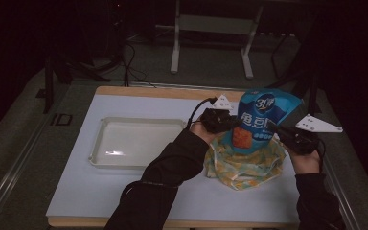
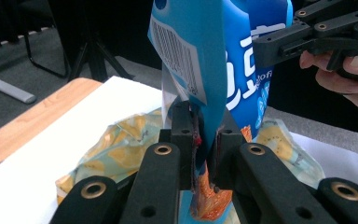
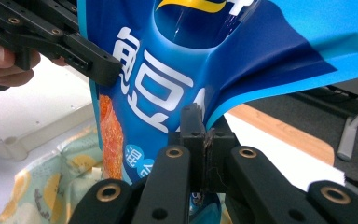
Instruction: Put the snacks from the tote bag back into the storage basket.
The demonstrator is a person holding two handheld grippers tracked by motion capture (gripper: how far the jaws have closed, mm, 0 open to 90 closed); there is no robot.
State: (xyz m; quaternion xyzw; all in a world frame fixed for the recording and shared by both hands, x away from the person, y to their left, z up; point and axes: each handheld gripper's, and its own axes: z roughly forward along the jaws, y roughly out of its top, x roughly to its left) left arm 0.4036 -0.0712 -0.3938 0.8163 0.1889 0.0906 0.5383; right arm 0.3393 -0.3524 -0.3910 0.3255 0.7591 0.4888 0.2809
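A blue snack bag [image 1: 258, 122] stands upright at about 3 o'clock on the white counter [image 1: 76, 191], its lower end down inside a crumpled yellow-patterned cloth bag [image 1: 247, 165]. The left gripper [image 1: 230, 122] has its jaws closed on the bag's left edge — in the left gripper view the blue film with a barcode is pinched between the pads [image 2: 221, 140]. The right gripper [image 1: 274, 128] clamps the bag's right edge, jaws shut on a fold of the film in its own view. A clear shallow tray [image 1: 100, 143] lies at 9 o'clock — well apart from the bags.
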